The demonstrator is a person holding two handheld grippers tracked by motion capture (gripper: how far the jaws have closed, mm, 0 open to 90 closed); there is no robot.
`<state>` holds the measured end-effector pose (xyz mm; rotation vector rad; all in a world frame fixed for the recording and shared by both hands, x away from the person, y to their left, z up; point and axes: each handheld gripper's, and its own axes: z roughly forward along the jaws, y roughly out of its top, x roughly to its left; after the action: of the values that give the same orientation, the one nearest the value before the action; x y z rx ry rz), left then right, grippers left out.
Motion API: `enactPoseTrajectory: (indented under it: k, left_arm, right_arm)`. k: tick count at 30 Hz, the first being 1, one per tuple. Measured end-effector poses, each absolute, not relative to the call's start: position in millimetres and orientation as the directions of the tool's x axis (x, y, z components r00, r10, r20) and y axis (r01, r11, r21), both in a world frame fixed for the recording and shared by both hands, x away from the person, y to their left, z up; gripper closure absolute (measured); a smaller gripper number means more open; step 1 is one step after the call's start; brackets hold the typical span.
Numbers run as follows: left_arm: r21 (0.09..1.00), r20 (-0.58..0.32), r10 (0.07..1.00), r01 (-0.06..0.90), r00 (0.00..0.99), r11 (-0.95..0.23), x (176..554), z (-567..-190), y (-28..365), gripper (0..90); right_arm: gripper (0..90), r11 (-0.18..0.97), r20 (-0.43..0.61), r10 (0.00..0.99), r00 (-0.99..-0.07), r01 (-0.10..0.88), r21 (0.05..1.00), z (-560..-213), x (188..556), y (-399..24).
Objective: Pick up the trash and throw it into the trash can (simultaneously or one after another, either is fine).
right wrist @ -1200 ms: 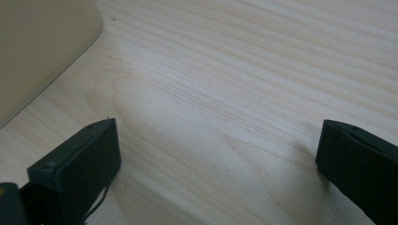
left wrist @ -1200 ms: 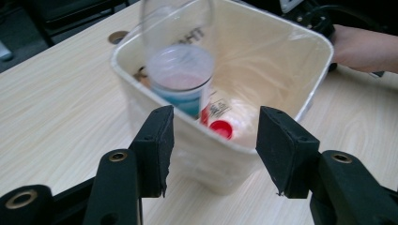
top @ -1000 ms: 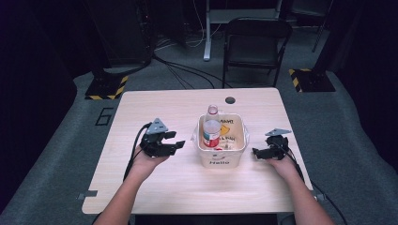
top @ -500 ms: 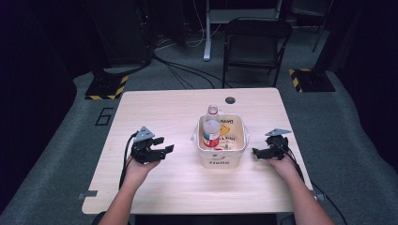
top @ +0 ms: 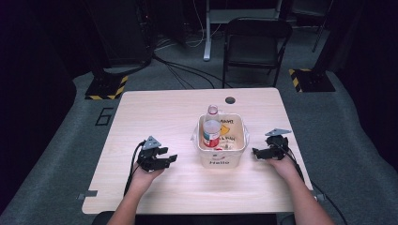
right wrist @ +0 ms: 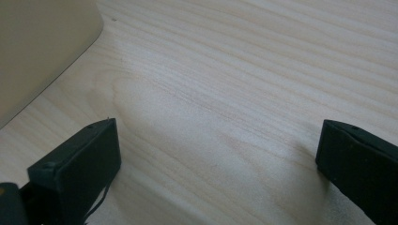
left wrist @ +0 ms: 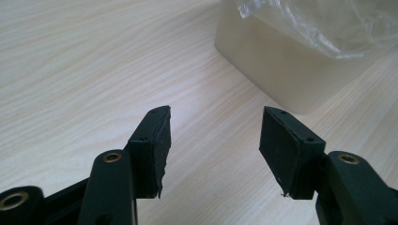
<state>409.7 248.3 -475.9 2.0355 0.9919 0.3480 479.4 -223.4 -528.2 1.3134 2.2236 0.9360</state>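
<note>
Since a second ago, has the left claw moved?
Yes. In the high view the left claw has shifted away from the white bin, toward the table's near edge. Jaws just opening, nothing between them.

Lab: floor cables (top: 187,70), hazard-striped stand bases (top: 107,87).

Bare desk (top: 155,117) lay open on the left half, and a narrower strip ran along the right edge. The cream bin (top: 220,157) stood mid-desk as the one obstacle, a bottle (top: 211,127) rising above its rim and clear plastic (left wrist: 324,23) spilling over its wall. Open desk separated the left gripper (top: 172,159) from the bin; the right gripper (top: 256,152) sat just beside it.
</note>
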Motion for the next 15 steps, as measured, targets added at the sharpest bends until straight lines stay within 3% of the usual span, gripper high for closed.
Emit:
enactPoseTrajectory:
  k: [15]
  left_arm:
    - [0.744, -0.092, 0.77, 0.558, 0.631, -0.368, 411.4, -488.3, 273.3, 42.6]
  right_arm:
    - [0.0, 0.337, 0.002, 0.875, -0.484, 0.613, 0.714, -528.2, 479.4, -223.4]
